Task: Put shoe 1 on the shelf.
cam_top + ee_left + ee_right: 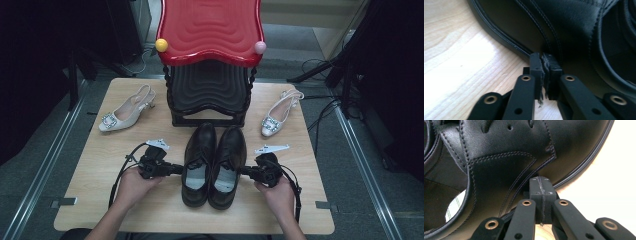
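Observation:
Two black leather shoes stand side by side mid-table, toes pointing away: the left shoe (201, 147) and the right shoe (231, 147). My left gripper (179, 170) is shut, its tips pressed against the left shoe's outer side. My right gripper (241, 171) is likewise shut, its tips against the right shoe's outer side. In the left gripper view the closed left gripper (545, 61) meets the black leather upper (564, 27) just above the sole's edge. In the right gripper view the closed right gripper (540, 182) touches the stitched side of the right shoe (506, 152). Nothing sits between either pair of jaws.
A red-topped rack (210, 27) over a black tier (210, 87) stands at the back centre, with a yellow ball (161, 45) and a pink ball (260, 47) on its corners. Beige buckled heels lie at back left (125, 110) and back right (279, 115). The wooden table (95, 190) has bare front corners.

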A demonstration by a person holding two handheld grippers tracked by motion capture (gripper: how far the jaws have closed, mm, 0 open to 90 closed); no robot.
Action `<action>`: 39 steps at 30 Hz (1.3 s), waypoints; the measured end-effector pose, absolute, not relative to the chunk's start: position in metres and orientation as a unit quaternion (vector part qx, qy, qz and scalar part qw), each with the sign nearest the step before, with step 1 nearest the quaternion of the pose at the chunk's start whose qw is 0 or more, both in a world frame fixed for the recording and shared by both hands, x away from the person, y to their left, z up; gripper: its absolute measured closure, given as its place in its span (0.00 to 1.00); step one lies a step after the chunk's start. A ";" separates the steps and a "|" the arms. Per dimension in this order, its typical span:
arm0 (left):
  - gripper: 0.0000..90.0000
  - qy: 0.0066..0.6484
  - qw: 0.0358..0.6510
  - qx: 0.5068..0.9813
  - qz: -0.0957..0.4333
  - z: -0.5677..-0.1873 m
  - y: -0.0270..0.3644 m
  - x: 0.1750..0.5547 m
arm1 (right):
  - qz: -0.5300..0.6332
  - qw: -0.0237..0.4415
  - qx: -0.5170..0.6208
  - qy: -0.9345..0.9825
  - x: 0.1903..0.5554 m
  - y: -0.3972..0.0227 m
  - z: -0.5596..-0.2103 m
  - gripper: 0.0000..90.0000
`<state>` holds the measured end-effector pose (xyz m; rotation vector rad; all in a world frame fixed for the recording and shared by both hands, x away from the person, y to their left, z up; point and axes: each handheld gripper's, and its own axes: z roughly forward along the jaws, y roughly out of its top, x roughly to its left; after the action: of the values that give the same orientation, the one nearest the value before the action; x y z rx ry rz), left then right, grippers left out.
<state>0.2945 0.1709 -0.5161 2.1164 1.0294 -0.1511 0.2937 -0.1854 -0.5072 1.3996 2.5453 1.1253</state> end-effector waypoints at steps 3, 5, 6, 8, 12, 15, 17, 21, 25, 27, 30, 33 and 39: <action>1.00 0.408 0.382 0.827 -0.058 -0.516 0.168 0.292 | 0.362 0.012 0.450 0.816 0.294 -0.186 -0.507 1.00; 1.00 0.404 0.387 0.825 -0.072 -0.516 0.167 0.291 | 0.361 0.018 0.452 0.815 0.295 -0.186 -0.507 1.00; 1.00 0.404 0.391 0.824 -0.076 -0.517 0.165 0.290 | 0.361 0.019 0.454 0.814 0.295 -0.186 -0.507 1.00; 1.00 0.398 0.394 0.824 -0.083 -0.517 0.162 0.287 | 0.362 0.023 0.459 0.811 0.297 -0.188 -0.507 1.00; 1.00 0.391 0.394 0.828 -0.083 -0.517 0.154 0.281 | 0.366 0.026 0.468 0.804 0.300 -0.192 -0.508 1.00; 1.00 0.391 0.397 0.827 -0.077 -0.517 0.152 0.278 | 0.372 0.024 0.469 0.801 0.302 -0.195 -0.509 1.00; 1.00 0.391 0.400 0.825 -0.078 -0.517 0.151 0.277 | 0.378 0.015 0.472 0.796 0.304 -0.197 -0.510 1.00; 1.00 0.381 0.402 0.829 -0.079 -0.518 0.144 0.273 | 0.379 0.021 0.477 0.793 0.307 -0.199 -0.511 1.00; 1.00 0.365 0.404 0.835 -0.082 -0.521 0.134 0.267 | 0.370 0.050 0.486 0.791 0.310 -0.199 -0.509 1.00; 1.00 0.359 0.400 0.839 -0.080 -0.522 0.131 0.265 | 0.370 0.056 0.487 0.789 0.312 -0.201 -0.509 1.00; 0.99 0.357 0.392 0.844 -0.076 -0.519 0.133 0.265 | 0.368 0.057 0.485 0.791 0.314 -0.203 -0.508 1.00; 0.90 0.361 0.390 0.845 -0.063 -0.515 0.139 0.264 | 0.379 0.059 0.477 0.791 0.314 -0.206 -0.504 0.96; 0.81 0.377 0.401 0.834 -0.046 -0.508 0.157 0.265 | 0.393 0.052 0.474 0.786 0.313 -0.211 -0.498 0.89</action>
<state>0.2646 0.1570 -0.5079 2.1080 0.9524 -0.1164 0.3135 -0.2113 -0.4984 1.4432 2.3909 1.1963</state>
